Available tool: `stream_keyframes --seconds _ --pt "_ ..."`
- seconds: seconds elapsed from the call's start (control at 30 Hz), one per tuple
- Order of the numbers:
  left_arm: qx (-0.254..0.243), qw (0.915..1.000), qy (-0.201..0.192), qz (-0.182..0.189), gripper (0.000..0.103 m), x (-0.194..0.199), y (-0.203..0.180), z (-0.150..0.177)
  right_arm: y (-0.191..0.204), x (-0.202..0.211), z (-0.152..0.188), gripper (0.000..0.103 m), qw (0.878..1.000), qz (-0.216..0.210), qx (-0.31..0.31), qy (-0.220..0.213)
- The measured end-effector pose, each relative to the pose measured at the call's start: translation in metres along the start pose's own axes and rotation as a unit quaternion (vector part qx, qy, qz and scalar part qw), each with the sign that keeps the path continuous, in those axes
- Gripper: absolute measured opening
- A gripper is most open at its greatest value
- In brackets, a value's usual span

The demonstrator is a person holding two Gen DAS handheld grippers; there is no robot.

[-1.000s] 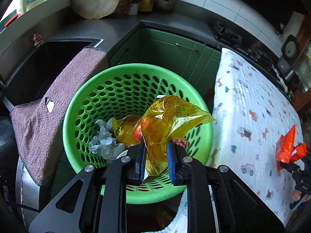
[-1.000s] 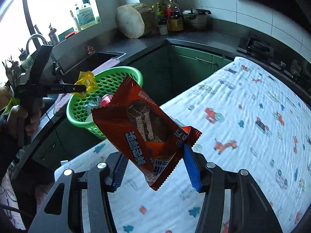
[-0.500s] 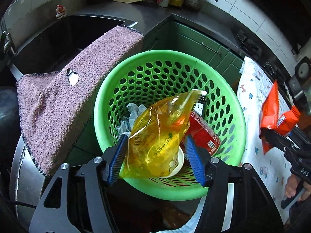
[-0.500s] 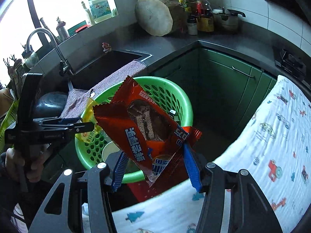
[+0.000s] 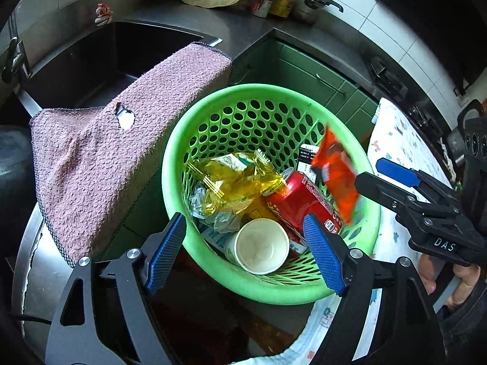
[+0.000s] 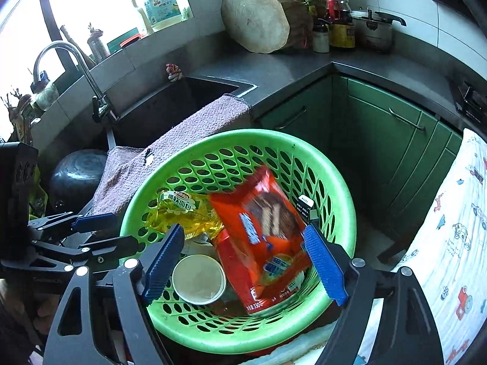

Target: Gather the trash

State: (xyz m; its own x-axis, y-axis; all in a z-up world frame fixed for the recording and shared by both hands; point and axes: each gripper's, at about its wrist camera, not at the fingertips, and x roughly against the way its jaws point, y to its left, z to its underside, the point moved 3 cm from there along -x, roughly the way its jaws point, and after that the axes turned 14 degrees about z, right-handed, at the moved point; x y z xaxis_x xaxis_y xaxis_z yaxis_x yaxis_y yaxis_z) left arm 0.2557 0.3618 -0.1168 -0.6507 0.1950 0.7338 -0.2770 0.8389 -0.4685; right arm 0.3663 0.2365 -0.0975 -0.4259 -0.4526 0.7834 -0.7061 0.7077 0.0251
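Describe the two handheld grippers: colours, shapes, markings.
Both match: the left gripper and right gripper have black skeletal frames with triangular cutouts, silver screws at the pivots, and blue ribbed pads. Seen from the left wrist camera, the right one bears white letters "DAS".

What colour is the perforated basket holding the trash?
Bright green basket, clearest in the right wrist view.
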Motion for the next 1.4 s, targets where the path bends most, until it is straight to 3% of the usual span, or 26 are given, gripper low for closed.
stream_keyframes --seconds 0.27,0.63,1.1,1.4 --pt "-0.007 0.9998 -0.015 -0.006 0.081 0.018 -0.008 0.006 -0.005 0.022 0.015 0.083 1.000 0.001 0.004 -0.007" --pt "-0.032 0.9987 -0.033 -0.019 0.088 0.051 -0.039 0.028 -0.009 0.086 0.054 0.090 0.999 0.024 0.004 -0.026" --pt "-0.083 0.9948 -0.050 -0.033 0.094 0.085 -0.103 0.077 -0.014 0.171 0.134 0.090 0.996 0.075 0.004 -0.037" --pt "-0.128 0.9889 -0.062 -0.043 0.098 0.102 -0.148 0.108 -0.041 0.218 0.183 0.091 0.993 0.104 -0.044 -0.040"
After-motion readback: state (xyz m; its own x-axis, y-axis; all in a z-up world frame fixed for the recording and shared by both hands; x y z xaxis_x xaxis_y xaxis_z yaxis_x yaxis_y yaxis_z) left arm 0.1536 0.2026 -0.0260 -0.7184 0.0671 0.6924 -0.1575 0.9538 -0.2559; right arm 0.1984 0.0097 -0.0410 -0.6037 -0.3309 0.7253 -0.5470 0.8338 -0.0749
